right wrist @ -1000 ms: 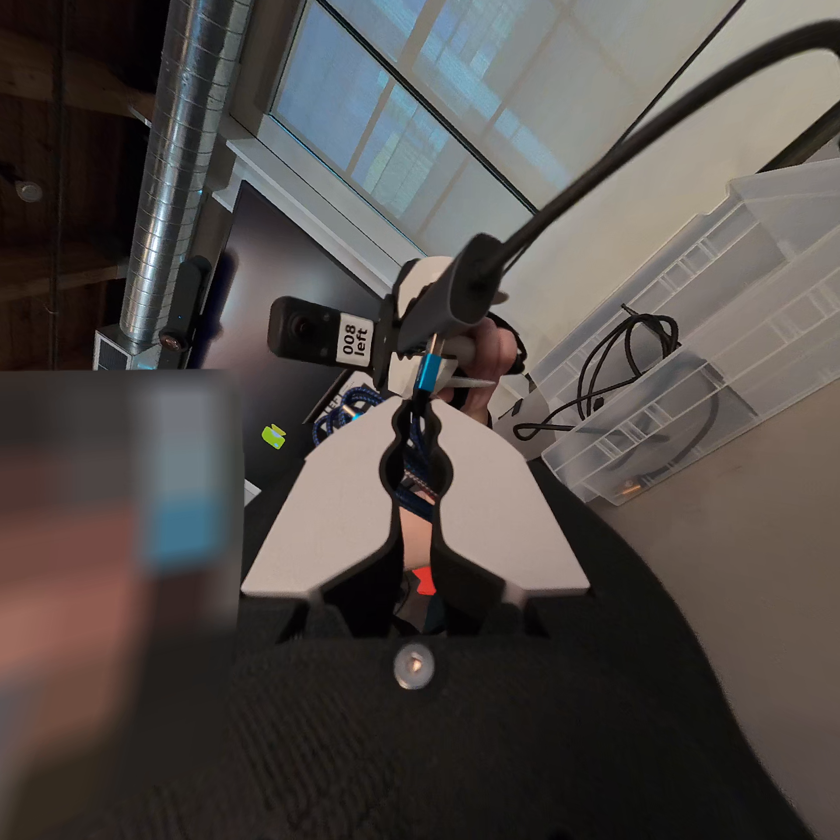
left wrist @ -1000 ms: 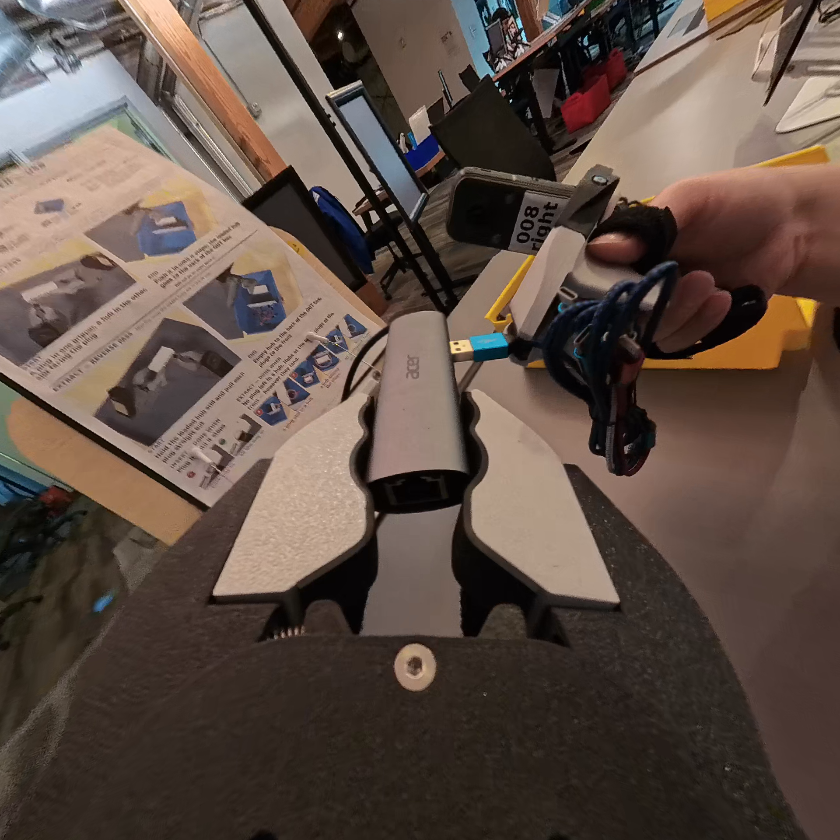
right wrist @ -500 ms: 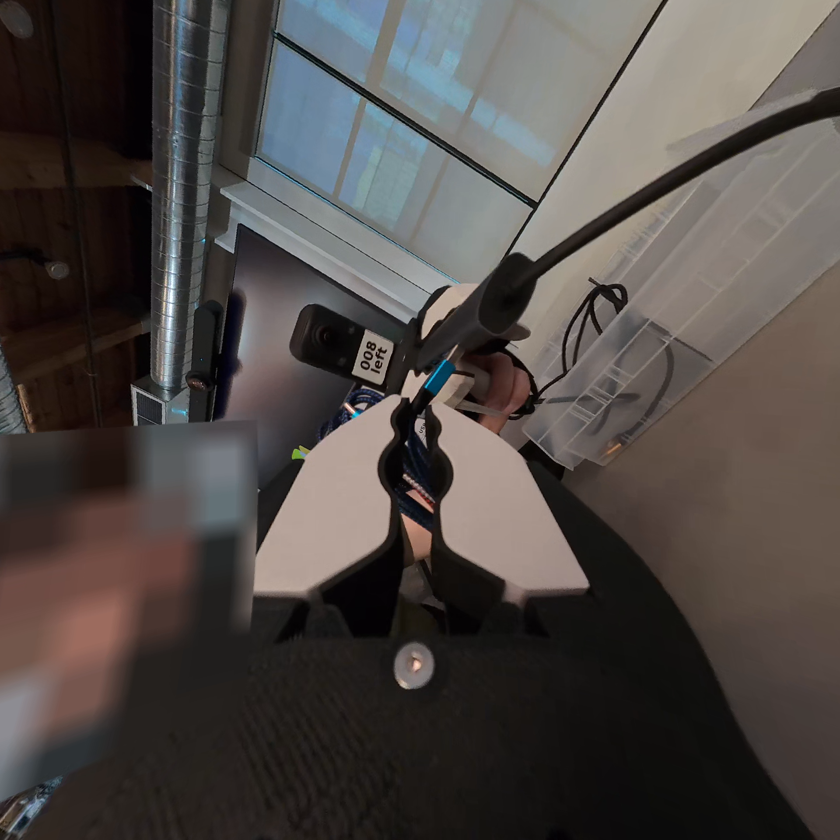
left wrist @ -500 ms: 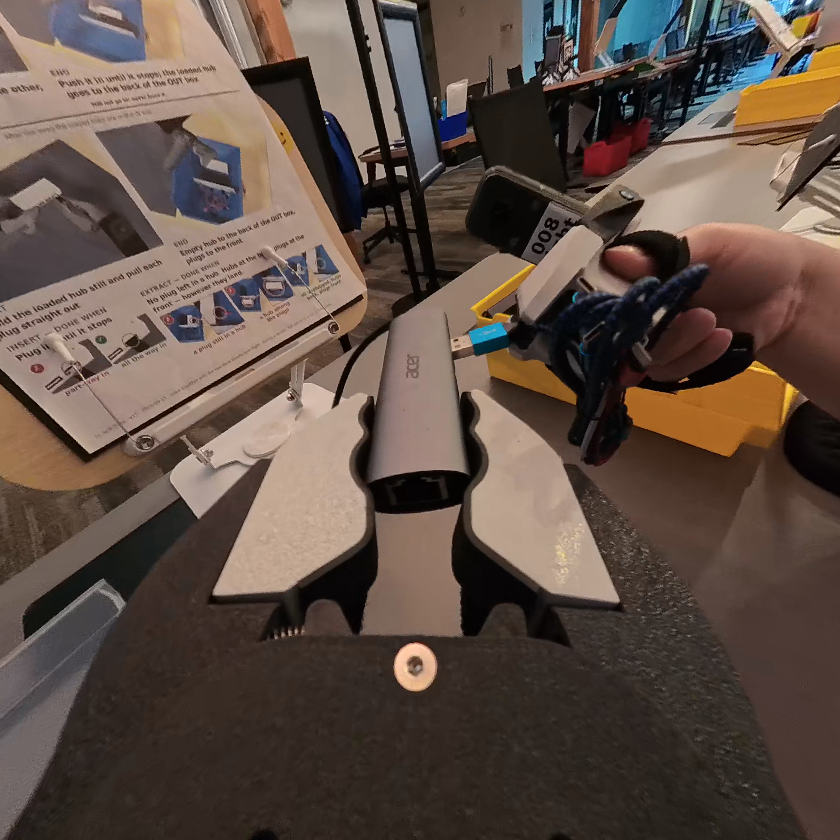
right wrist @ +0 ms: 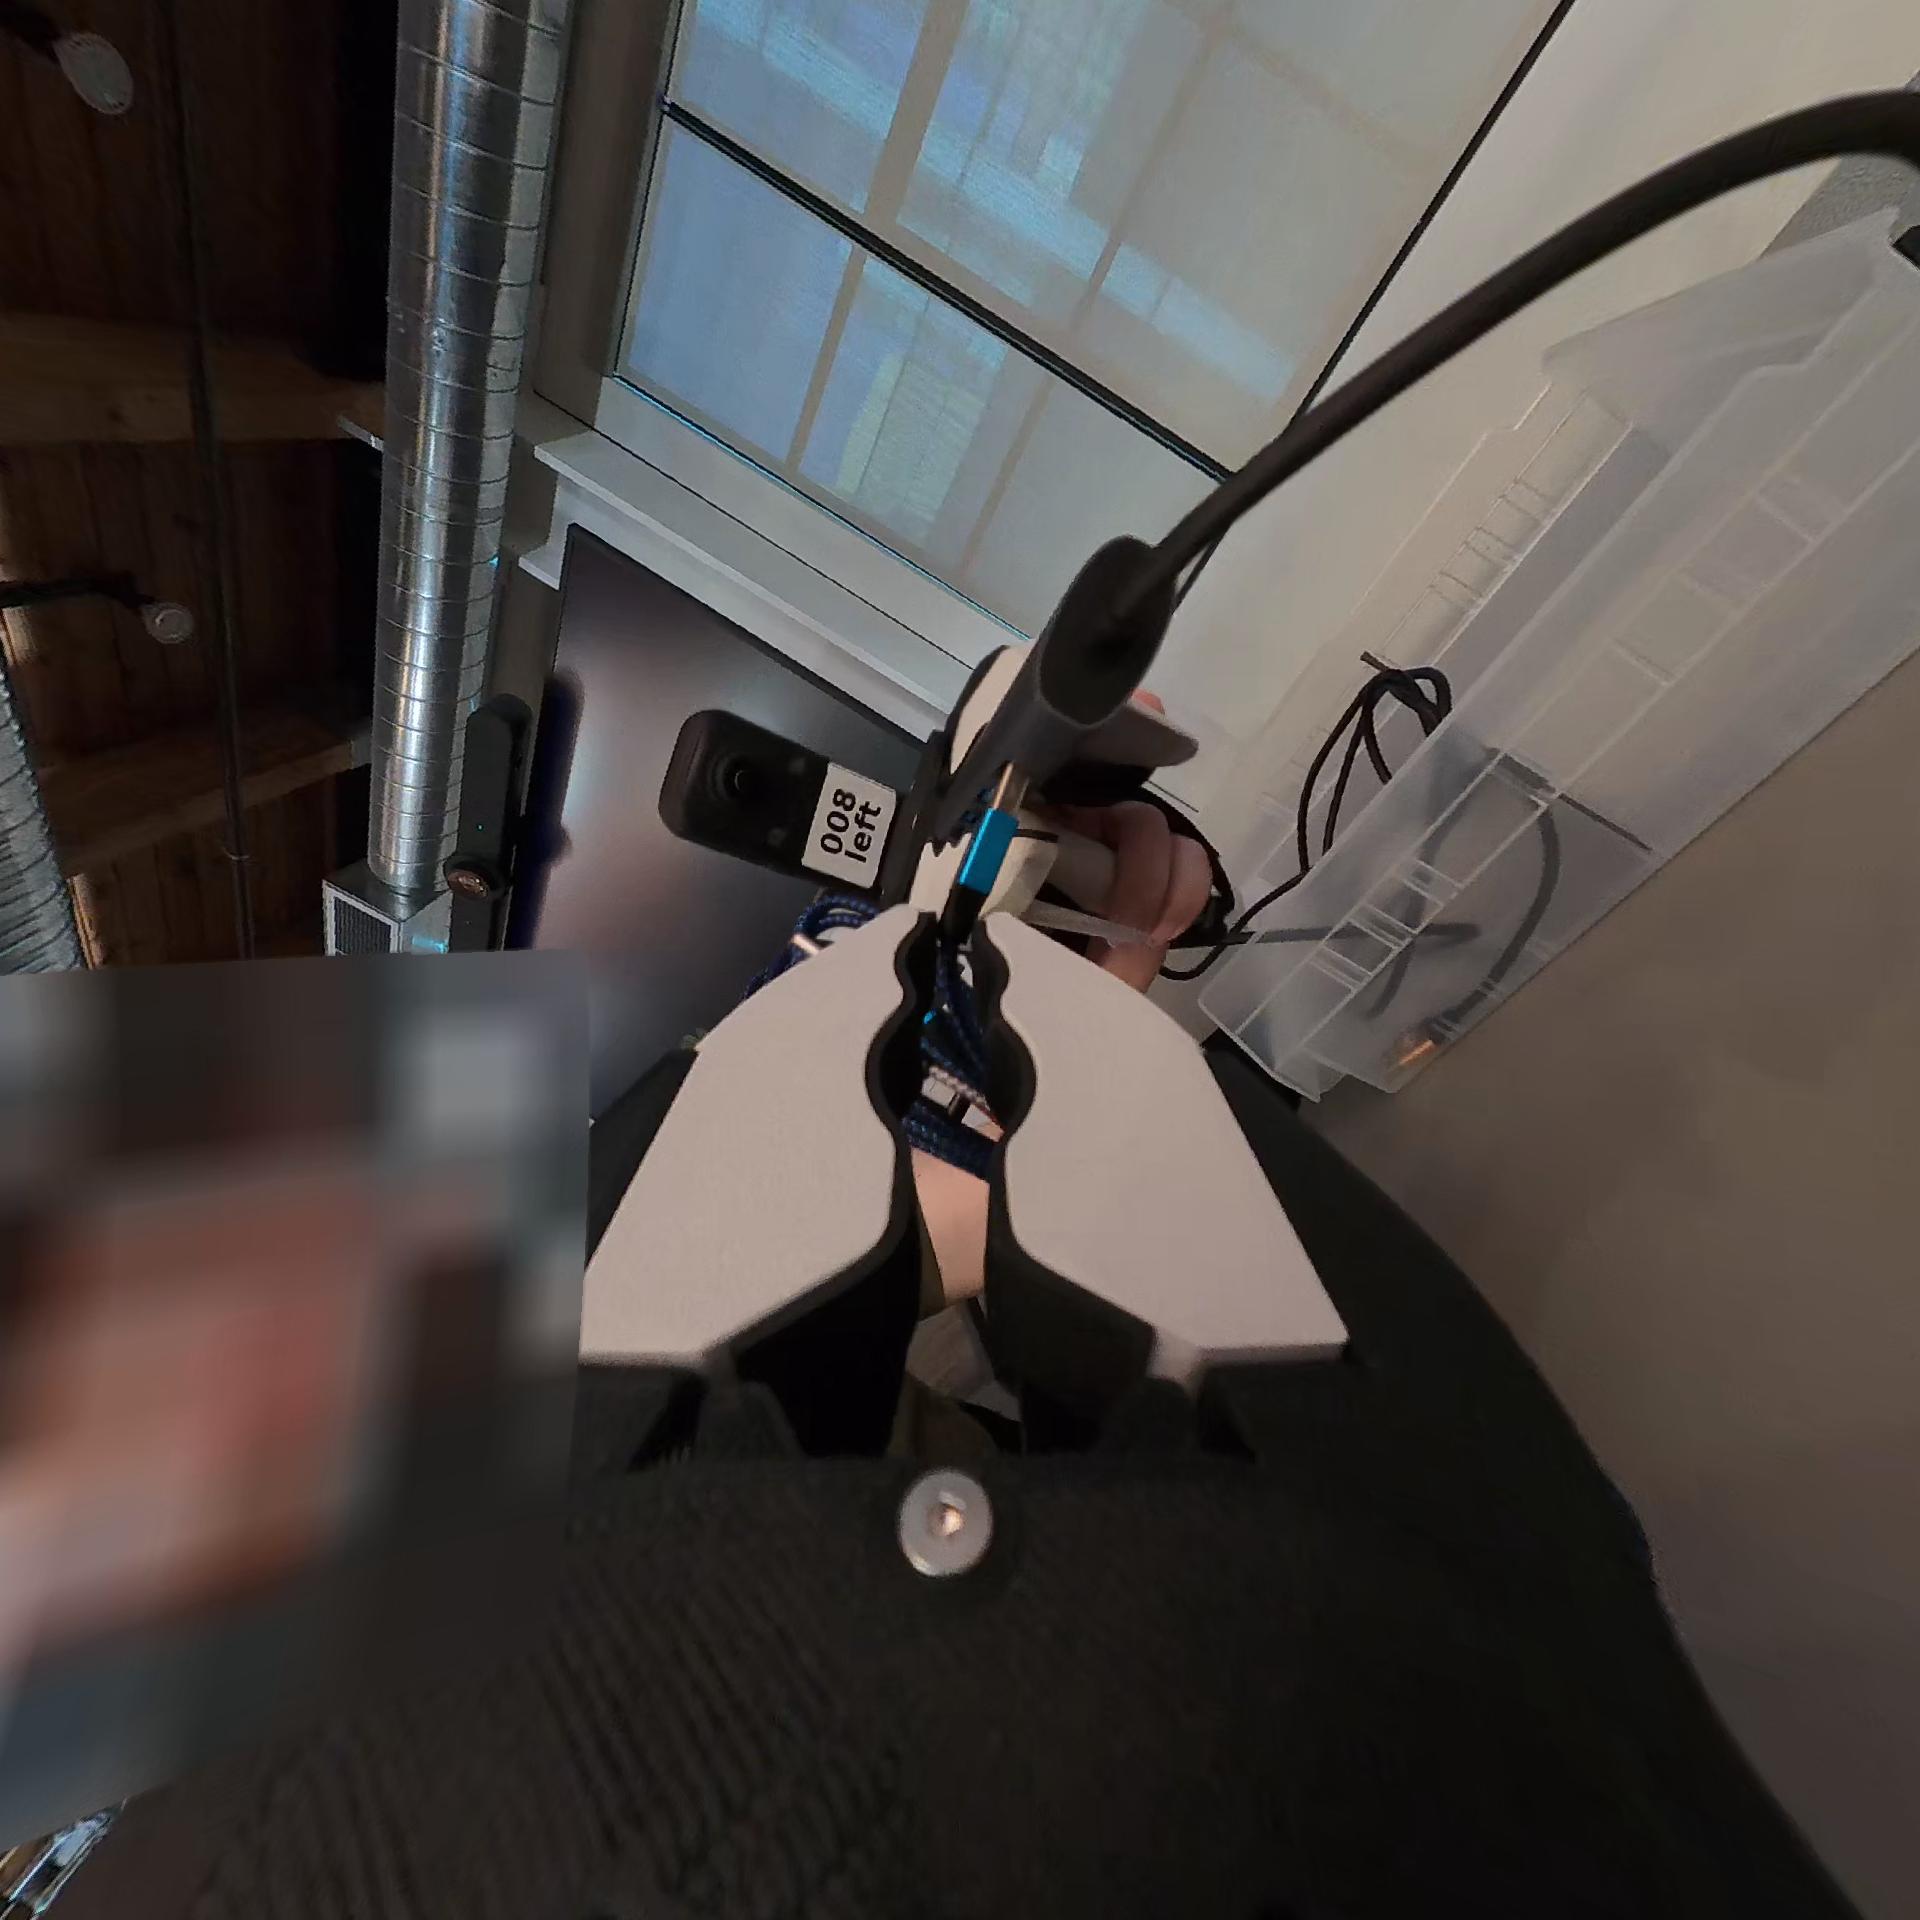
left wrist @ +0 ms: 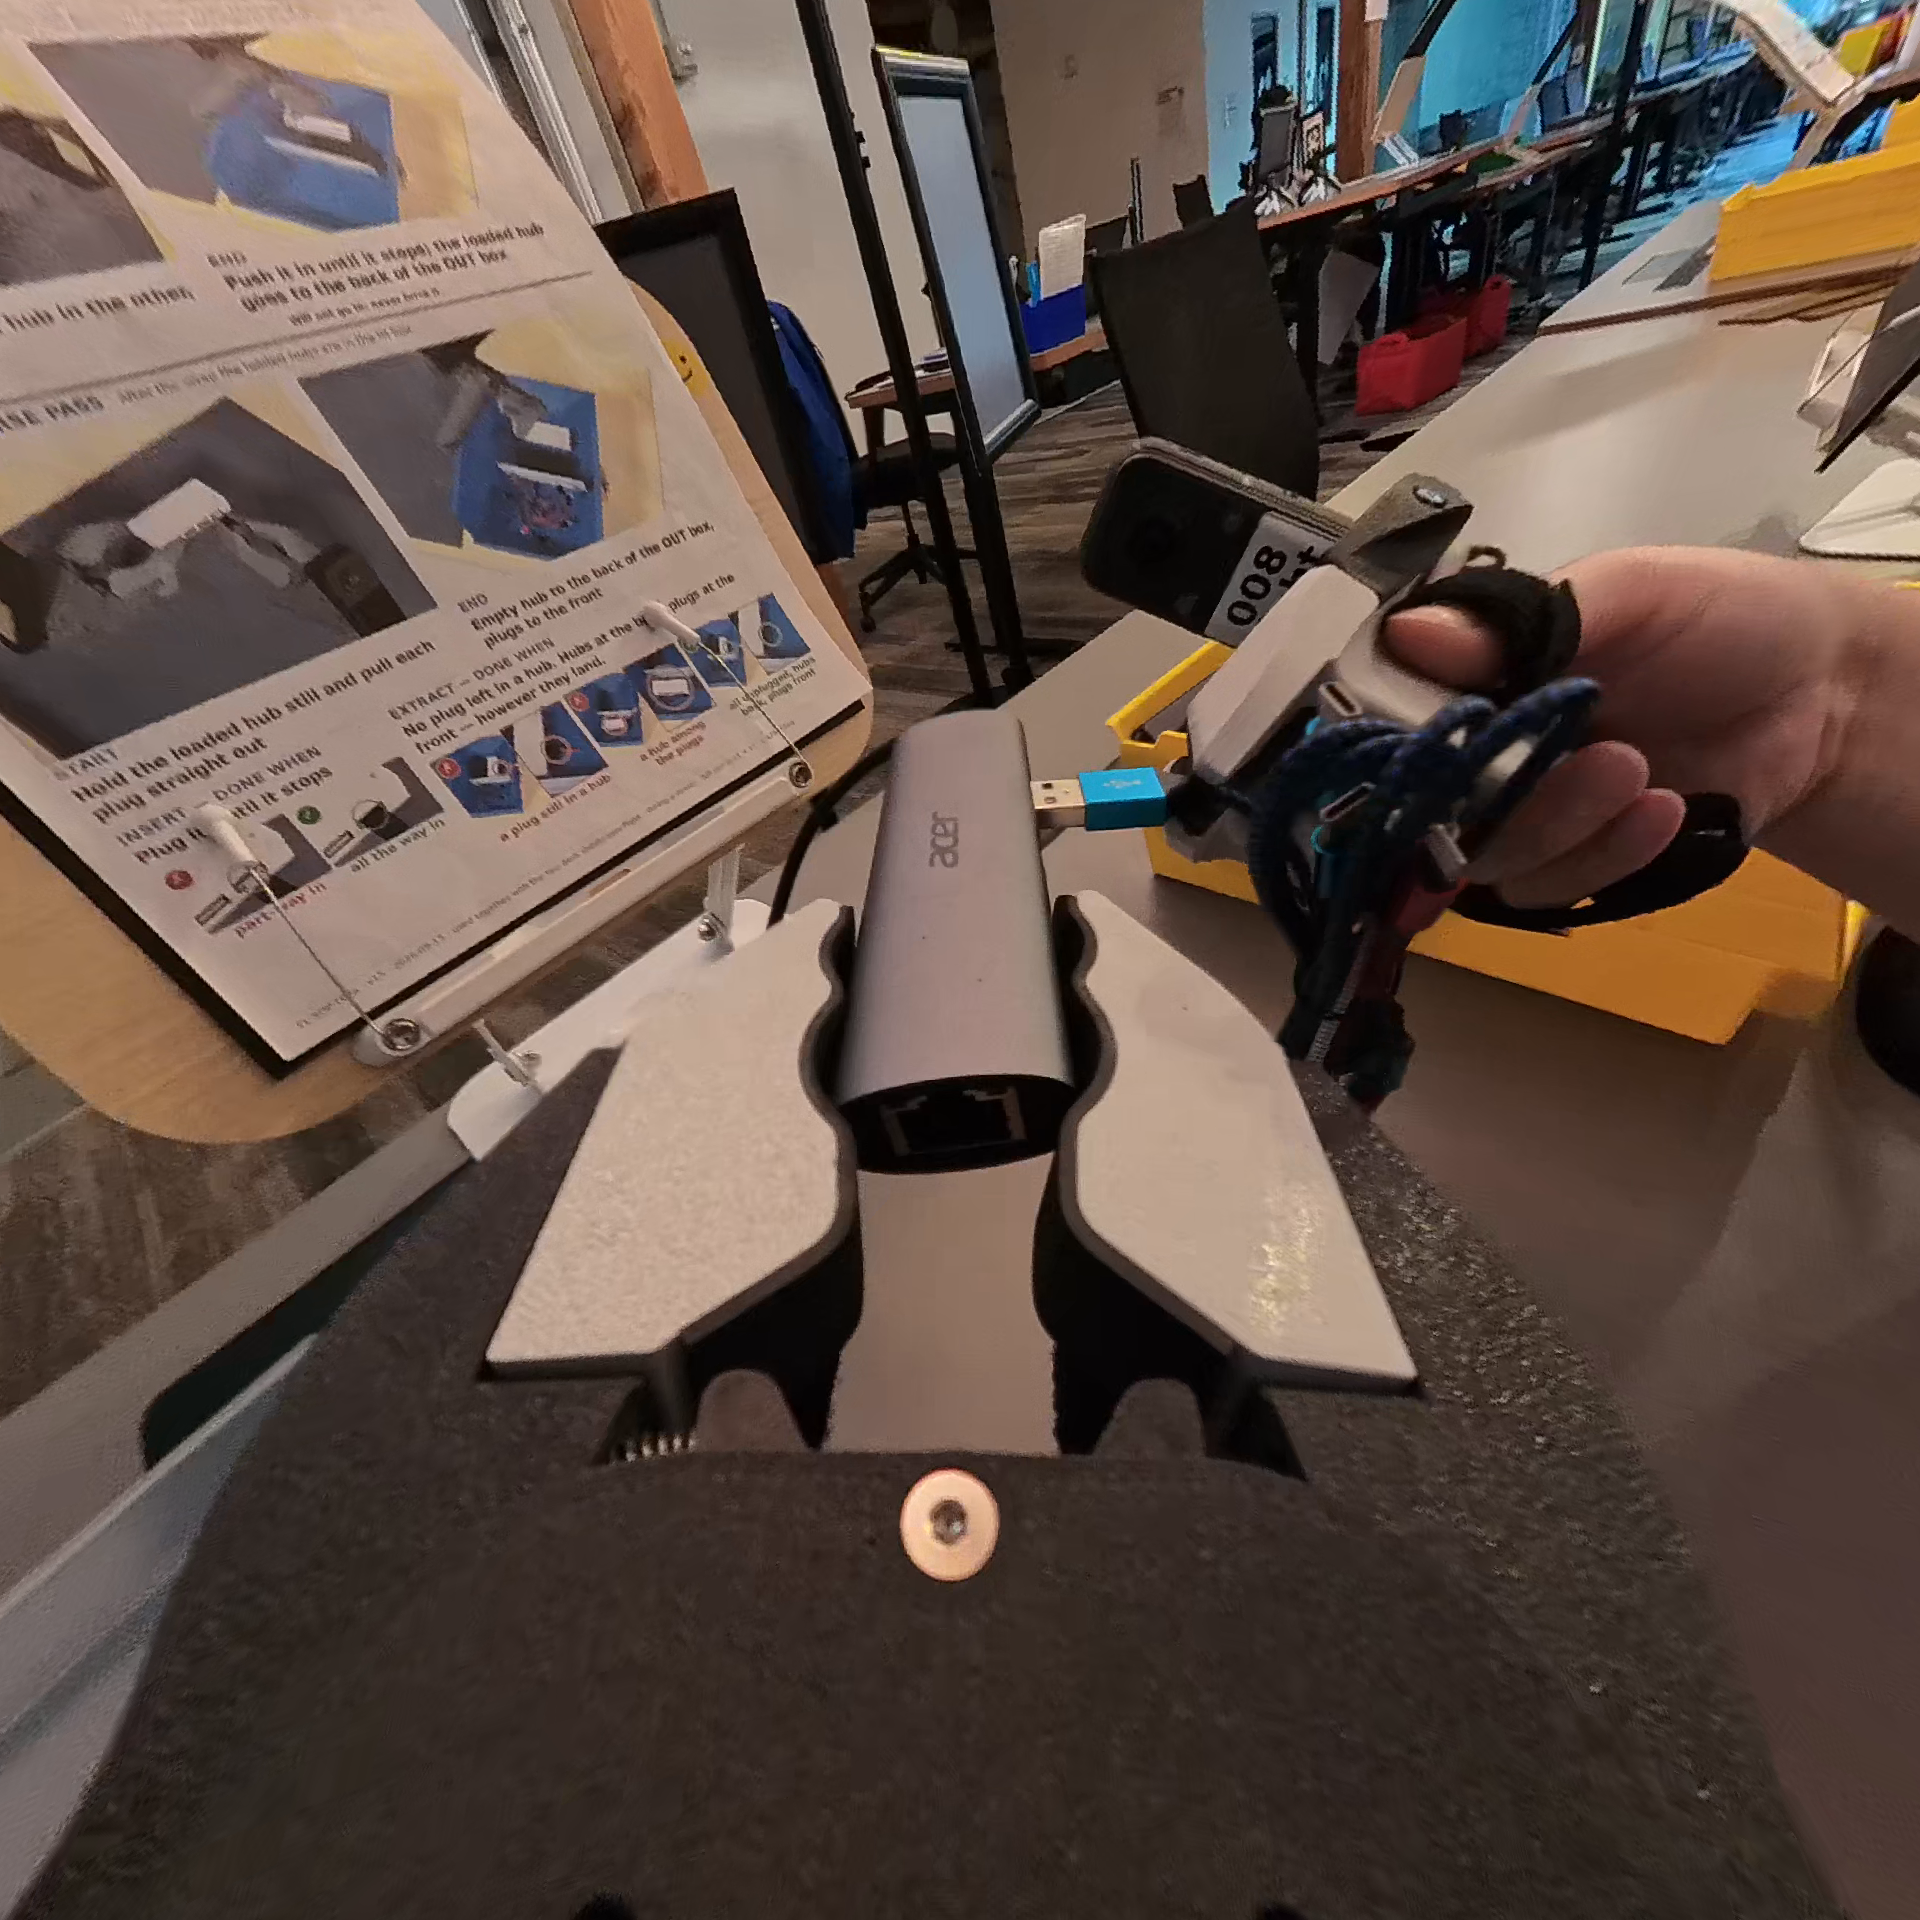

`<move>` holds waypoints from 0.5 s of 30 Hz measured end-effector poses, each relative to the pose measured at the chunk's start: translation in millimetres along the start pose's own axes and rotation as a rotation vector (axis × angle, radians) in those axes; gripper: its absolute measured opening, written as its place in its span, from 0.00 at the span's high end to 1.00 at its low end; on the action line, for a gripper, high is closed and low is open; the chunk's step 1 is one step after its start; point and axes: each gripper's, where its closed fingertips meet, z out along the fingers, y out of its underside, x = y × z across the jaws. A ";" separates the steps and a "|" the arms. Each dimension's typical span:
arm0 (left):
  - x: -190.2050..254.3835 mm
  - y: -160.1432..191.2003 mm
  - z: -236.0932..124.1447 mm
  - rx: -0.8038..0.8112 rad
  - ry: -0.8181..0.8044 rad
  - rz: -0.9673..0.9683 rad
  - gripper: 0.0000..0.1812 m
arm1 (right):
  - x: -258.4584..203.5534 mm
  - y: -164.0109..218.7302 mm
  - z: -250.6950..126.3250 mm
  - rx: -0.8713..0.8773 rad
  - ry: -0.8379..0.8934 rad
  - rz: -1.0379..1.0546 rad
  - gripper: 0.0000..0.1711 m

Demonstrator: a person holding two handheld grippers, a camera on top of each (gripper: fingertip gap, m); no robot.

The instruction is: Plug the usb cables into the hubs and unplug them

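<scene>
Hub (left wrist: 956,935), grey and slab-shaped, sits clamped between the fingers of your left gripper (left wrist: 951,956), raised above the tabletop (left wrist: 1621,1195), its network socket facing the camera. Your right gripper (right wrist: 951,925) has its fingers closed on a USB cable just behind the blue plug (left wrist: 1117,800); the metal tip of the plug meets the right side of the hub, though how far it is seated cannot be told. Coiled blue braided cable (left wrist: 1382,831) hangs bunched from your right hand (left wrist: 1683,707). Behind lie a yellow bin (left wrist: 1662,956) and, at left, an instruction sheet (left wrist: 343,582) on a stand. The right wrist view also shows a clear plastic organizer (right wrist: 1558,748) holding black cables.
</scene>
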 end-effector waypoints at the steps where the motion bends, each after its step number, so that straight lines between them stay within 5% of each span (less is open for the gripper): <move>1: -0.2 -0.6 -0.3 0.000 -0.008 0.018 0.80 | -0.7 -0.2 0.1 0.002 -0.001 -0.003 0.97; 7: 1.1 -4.2 -4.1 -0.005 -0.044 0.217 0.80 | -3.5 2.4 -0.2 -0.023 0.015 -0.039 0.97; 15: 1.1 -6.2 -4.4 0.006 -0.048 0.172 0.80 | -4.5 1.0 1.2 -0.012 0.019 -0.062 0.97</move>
